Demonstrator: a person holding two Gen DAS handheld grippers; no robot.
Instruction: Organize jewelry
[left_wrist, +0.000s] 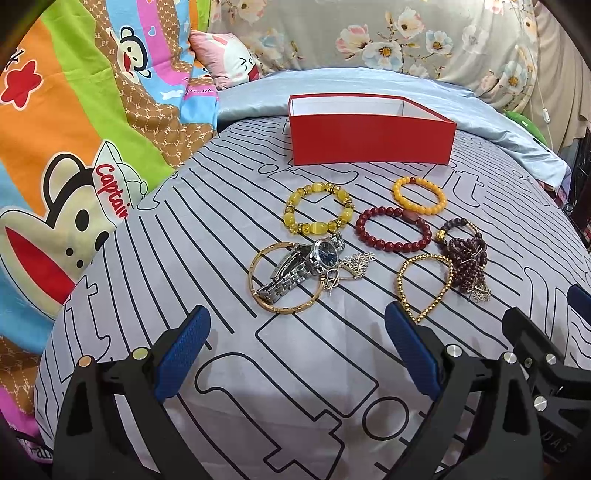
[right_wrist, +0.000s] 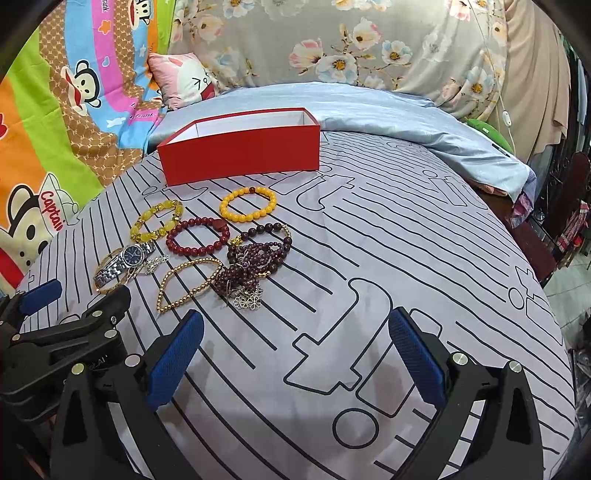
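Blue-padded left gripper (left_wrist: 295, 347): jaws spread wide, nothing between them, poised over the grey striped bedsheet (left_wrist: 207, 229). Right gripper (right_wrist: 295, 350): likewise spread and empty, just beside the left one, over the same sheet.

Jewelry, all loose on the sheet ahead of the grippers:
- Gold bangle (left_wrist: 258, 291), nearest the left gripper, with a silver watch (left_wrist: 306, 262) lying across it.
- Small silver flower chain (left_wrist: 356, 264), touching the watch.
- Gold bead bracelet (left_wrist: 424, 284), pinched into a teardrop, its point reaching toward the left gripper's right finger.
- Dark purple bead strands (left_wrist: 461, 258), heaped, touching the gold bead bracelet; a second silver flower charm (right_wrist: 249, 299) at the heap's near edge.
- Dark red bead bracelet (left_wrist: 393, 229), between the watch and the purple heap.
- Yellow chunky bracelet (left_wrist: 317, 212), beyond the watch.
- Orange-yellow bead bracelet (left_wrist: 419, 195), beyond the red one.

Red box (left_wrist: 369, 144): open, white inside, no contents visible, standing past all the jewelry, apart from it.

Surroundings: pale blue quilt (left_wrist: 480, 110) behind the box; cartoon-print blanket (left_wrist: 74, 147) to the left; floral fabric (left_wrist: 406, 37) at the back.
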